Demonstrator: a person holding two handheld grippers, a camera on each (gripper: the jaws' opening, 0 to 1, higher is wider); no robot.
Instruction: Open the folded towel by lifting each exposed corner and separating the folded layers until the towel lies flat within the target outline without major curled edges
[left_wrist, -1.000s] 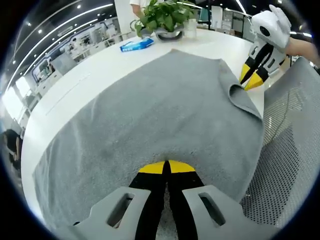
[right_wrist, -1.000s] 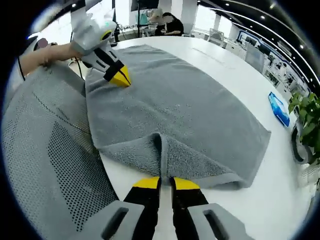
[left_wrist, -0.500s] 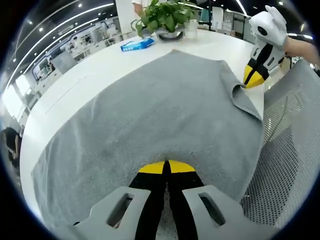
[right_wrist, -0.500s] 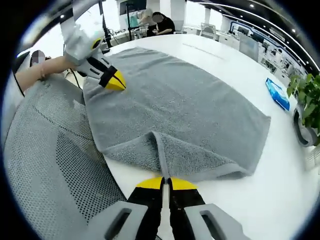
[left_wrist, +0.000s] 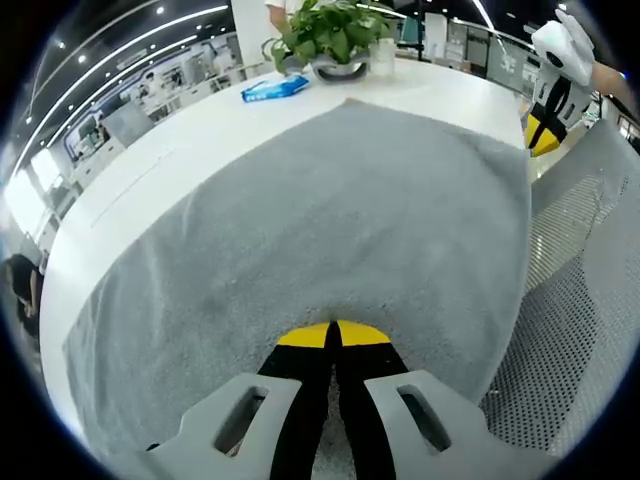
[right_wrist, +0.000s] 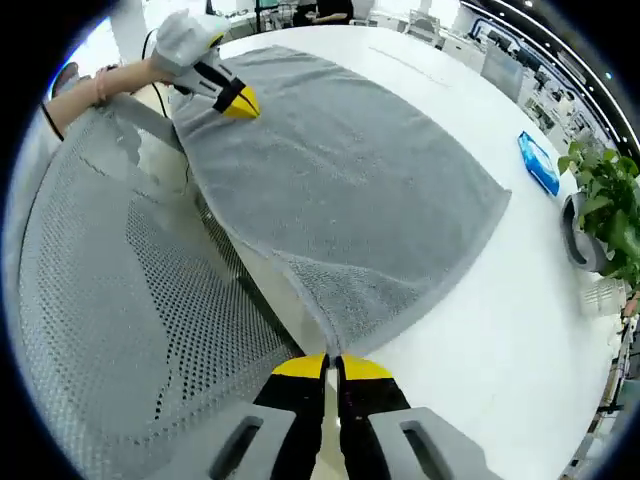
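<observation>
Both tongs pinched tight — left tongs (left_wrist: 333, 335) low, right tongs (right_wrist: 330, 365) held out at the far side.

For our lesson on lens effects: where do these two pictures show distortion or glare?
Left gripper view: the towel bulges, the table edge curves, and ceiling lights streak brightly. Right gripper view: the mesh chair bows outward, with the left gripper small and far.

The grey terry towel (left_wrist: 330, 210) lies spread open in a single layer on the white table (left_wrist: 170, 130), its near edge running along the table edge at 6 o'clock. One corner (right_wrist: 325, 345) at 6 o'clock in the right gripper view seems pulled taut, slightly lifted; no folds remain visible.
</observation>
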